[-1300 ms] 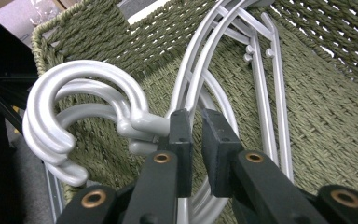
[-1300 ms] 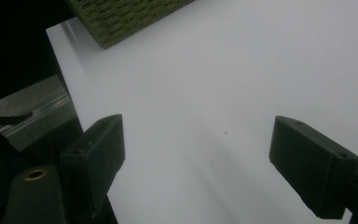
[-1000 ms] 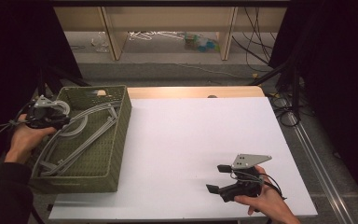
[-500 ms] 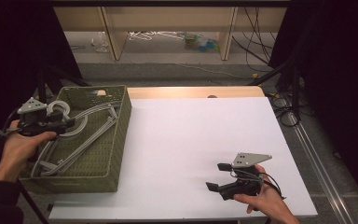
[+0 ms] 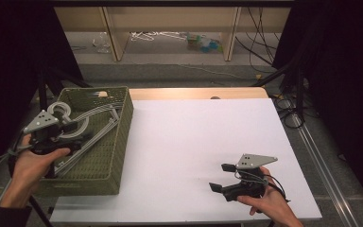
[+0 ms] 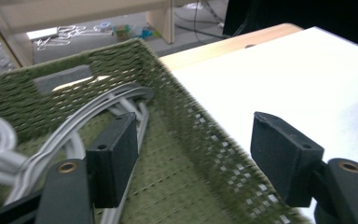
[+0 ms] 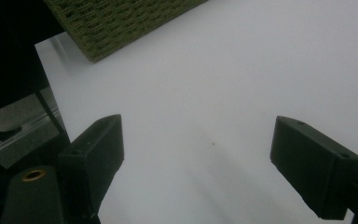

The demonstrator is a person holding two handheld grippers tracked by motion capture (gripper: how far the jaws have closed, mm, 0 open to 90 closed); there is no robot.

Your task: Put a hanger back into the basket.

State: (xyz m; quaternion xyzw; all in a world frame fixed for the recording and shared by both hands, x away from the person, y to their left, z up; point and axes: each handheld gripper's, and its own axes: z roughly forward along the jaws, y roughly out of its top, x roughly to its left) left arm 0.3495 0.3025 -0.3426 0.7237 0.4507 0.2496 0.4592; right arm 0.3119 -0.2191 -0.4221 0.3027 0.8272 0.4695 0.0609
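Several grey plastic clothes hangers (image 5: 82, 130) lie in a loose heap inside a green woven basket (image 5: 118, 142), which stands on the left part of the white table (image 5: 198, 137); their hooks curl toward the basket's far left corner and their arms run diagonally across its floor. In the left gripper view the hangers (image 6: 51, 140) rest on the weave at the left, and the basket's right wall (image 6: 200, 135) runs up the middle of the picture between the two black jaws. The left gripper (image 5: 73, 137), held in the person's left hand (image 5: 30, 165), hangs over the near left part of the basket; its jaws have just been opening and now stand wide apart with nothing gripped, though one hanger arm seems to pass just behind the left jaw, and the blur there makes it hard to tell whether they touch. Well apart from the basket, near the table's front right edge, the right gripper (image 5: 222, 177) rests low in the person's right hand (image 5: 264, 203), jaws spread and empty, pointing across bare white tabletop toward the basket's near corner (image 7: 121, 23). Beyond the table's far edge, wooden shelving (image 5: 170, 19) stands over a floor with scattered items.
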